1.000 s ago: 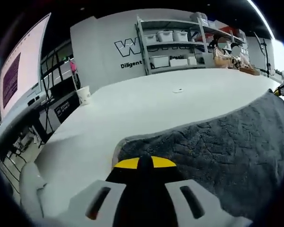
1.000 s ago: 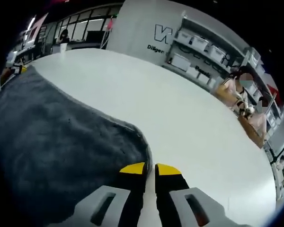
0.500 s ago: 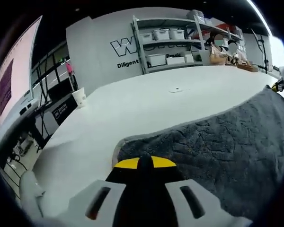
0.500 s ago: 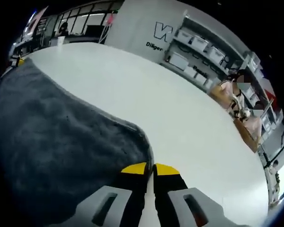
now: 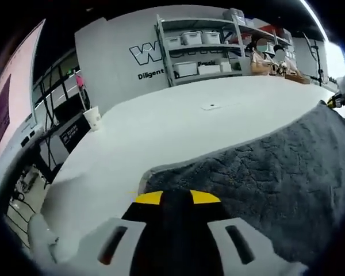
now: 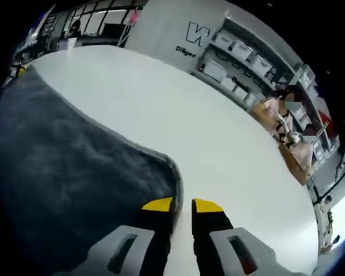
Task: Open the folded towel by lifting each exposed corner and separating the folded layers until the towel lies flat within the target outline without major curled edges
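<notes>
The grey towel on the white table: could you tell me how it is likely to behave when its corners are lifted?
The towel looks thick and plush, so it is probably floppy and will sag between the left tongs and right tongs. Its textured pile suggests it won't slip easily from a grip. It spreads wide over the table, so it may be fairly heavy and drag.

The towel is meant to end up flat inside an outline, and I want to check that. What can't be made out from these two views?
- Target outline: no line is visible on the white table; the gray towel may cover it.
- Towel's near side: cut off by the bottom of both views and hidden behind the left gripper and right gripper.
- Curled edges: only the far hem shows.
- Small object on the table: too small to identify.
</notes>
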`<action>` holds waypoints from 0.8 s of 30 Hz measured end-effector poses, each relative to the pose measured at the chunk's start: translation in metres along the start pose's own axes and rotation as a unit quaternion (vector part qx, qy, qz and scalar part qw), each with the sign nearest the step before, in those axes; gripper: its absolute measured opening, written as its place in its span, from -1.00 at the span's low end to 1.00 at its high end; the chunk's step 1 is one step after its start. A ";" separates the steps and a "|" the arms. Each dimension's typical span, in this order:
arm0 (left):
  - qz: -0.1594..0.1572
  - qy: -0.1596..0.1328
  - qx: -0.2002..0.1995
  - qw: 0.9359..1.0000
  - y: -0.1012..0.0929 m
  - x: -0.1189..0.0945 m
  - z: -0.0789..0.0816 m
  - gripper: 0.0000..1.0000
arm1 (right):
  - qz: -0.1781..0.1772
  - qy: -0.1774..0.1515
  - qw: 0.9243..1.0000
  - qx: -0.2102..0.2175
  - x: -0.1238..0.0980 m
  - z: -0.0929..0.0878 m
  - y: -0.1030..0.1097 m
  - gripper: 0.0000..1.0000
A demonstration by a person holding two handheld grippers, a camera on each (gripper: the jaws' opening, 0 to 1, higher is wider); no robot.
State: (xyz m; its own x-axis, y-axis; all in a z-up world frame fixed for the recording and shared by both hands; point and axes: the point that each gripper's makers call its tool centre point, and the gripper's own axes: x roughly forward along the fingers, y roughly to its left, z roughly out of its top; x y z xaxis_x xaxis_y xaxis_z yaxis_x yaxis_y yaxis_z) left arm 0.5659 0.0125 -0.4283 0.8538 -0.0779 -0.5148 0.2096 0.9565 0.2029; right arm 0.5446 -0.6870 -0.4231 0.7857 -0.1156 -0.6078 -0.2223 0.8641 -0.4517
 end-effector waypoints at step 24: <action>-0.257 -0.035 0.063 0.964 -0.057 -0.010 0.005 0.63 | 0.159 -0.141 0.977 -0.004 -0.084 0.133 0.118 -0.48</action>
State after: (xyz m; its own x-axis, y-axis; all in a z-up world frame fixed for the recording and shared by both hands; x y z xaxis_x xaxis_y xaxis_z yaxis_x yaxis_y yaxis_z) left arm 0.5479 -0.0426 -0.4311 0.6515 -0.5551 -0.5172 0.6659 0.7450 0.0392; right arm 0.5290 -0.5102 -0.3383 0.8035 0.2987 -0.5150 -0.4851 0.8299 -0.2756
